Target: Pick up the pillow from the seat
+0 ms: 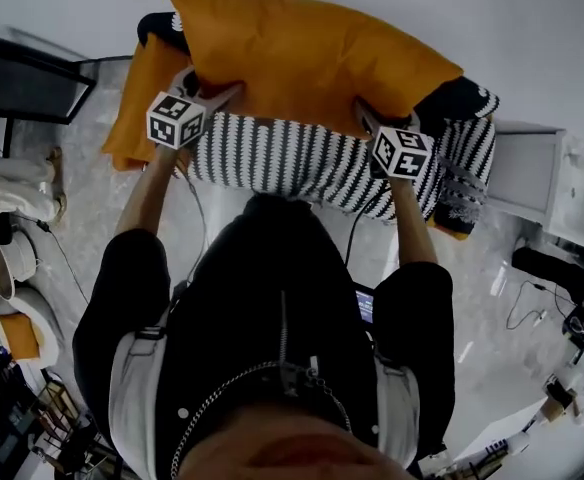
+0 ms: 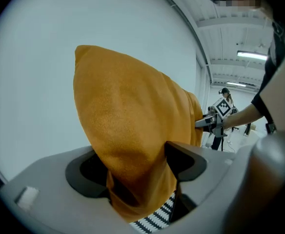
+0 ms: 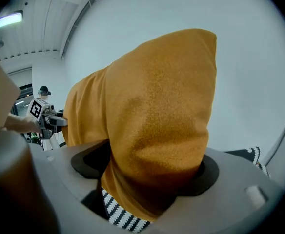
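One black-and-white striped seat (image 1: 302,163), with one orange pillow (image 1: 312,53) held up over it. Two grippers on it: left gripper (image 1: 215,93) and right gripper (image 1: 368,118), each one's jaws clamped on one end of the pillow.

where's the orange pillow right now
Head view, top centre: the orange pillow is gripped at its left end by the left gripper and at its right end by the right gripper, over the black-and-white striped seat.
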Motion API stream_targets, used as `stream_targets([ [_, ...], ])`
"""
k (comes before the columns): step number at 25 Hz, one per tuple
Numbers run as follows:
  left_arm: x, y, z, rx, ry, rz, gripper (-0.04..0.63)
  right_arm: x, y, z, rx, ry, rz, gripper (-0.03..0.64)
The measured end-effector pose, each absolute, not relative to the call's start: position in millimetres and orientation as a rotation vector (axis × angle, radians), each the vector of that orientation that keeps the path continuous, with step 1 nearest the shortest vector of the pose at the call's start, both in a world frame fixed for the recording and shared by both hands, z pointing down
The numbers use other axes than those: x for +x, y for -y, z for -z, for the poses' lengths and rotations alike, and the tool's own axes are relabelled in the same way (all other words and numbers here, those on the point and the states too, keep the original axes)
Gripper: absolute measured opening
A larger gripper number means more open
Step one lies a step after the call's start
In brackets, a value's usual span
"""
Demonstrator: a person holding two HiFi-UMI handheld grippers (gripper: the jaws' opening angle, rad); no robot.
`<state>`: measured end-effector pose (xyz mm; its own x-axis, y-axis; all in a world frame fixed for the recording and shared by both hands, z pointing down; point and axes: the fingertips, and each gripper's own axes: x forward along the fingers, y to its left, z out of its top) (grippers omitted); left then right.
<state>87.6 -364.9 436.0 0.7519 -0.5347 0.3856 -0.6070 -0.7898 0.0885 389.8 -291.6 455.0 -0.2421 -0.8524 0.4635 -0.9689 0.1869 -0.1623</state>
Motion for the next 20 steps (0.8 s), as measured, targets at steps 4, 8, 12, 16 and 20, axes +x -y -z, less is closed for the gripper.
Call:
stream_targets([
  [4, 99.6, 365.0, -399.4, 2.797, 0.933, -0.458, 0.361, 402.2, 293.2, -416.1, 1.770, 2.223, -0.522, 0.396],
  [8, 99.9, 369.2, -368.1, 2.845, 0.950, -0.428, 0.364, 401.4, 296.4, -386.1, 1.798, 2.236, -0.438, 0.378],
  [12, 102.7, 371.9, -349.1, 2.880, 0.946, -0.406, 0.364, 402.2, 298.0, -366.9, 1.822, 2.237, -0.368, 0.360],
  [16, 107.4, 369.6, -342.3, 2.894, 0.943, -0.391, 0.365, 405.8, 295.5, -360.8, 1.829, 2.225, -0.337, 0.350],
  [20, 112.6, 369.3, -340.1, 2.895, 0.936, -0.377, 0.364, 409.6, 294.0, -359.4, 1.839, 2.206, -0.330, 0.337],
])
